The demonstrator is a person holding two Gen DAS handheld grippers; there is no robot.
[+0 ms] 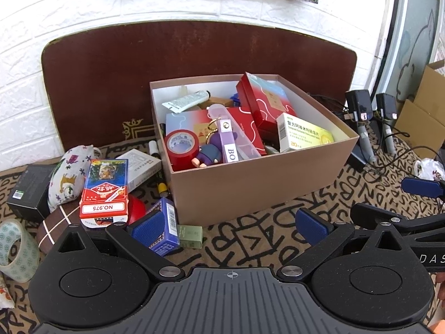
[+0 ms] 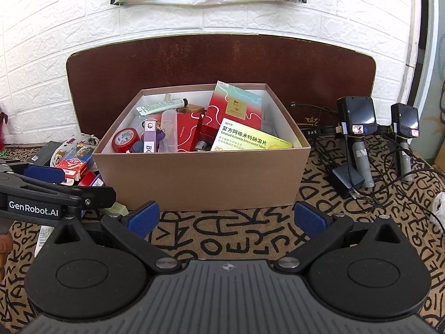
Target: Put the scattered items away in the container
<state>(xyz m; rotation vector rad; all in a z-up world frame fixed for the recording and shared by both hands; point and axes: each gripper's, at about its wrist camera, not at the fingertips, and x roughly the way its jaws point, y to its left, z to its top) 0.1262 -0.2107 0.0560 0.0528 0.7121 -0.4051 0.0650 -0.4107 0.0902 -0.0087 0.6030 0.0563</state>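
Note:
A tan cardboard box (image 1: 250, 186) stands on the patterned mat, also in the right wrist view (image 2: 200, 178). It holds red boxes, a red tape roll (image 1: 181, 145), a yellow medicine box (image 1: 304, 133), a tube and a purple keychain figure. Scattered left of it lie a red card box (image 1: 104, 192), a blue card box (image 1: 167, 222), a white box (image 1: 141, 165), a patterned pouch (image 1: 69, 178), a small green box (image 1: 190, 236) and a clear tape roll (image 1: 16, 250). My left gripper (image 1: 232, 226) is open and empty in front of the box. My right gripper (image 2: 226, 220) is open and empty.
A black box (image 1: 27, 192) sits at the far left. Two black devices on stands (image 2: 358, 128) with cables and a charger (image 2: 347, 179) stand right of the box. A brown headboard (image 2: 222, 61) and white brick wall are behind. A cardboard carton (image 1: 425, 111) is far right.

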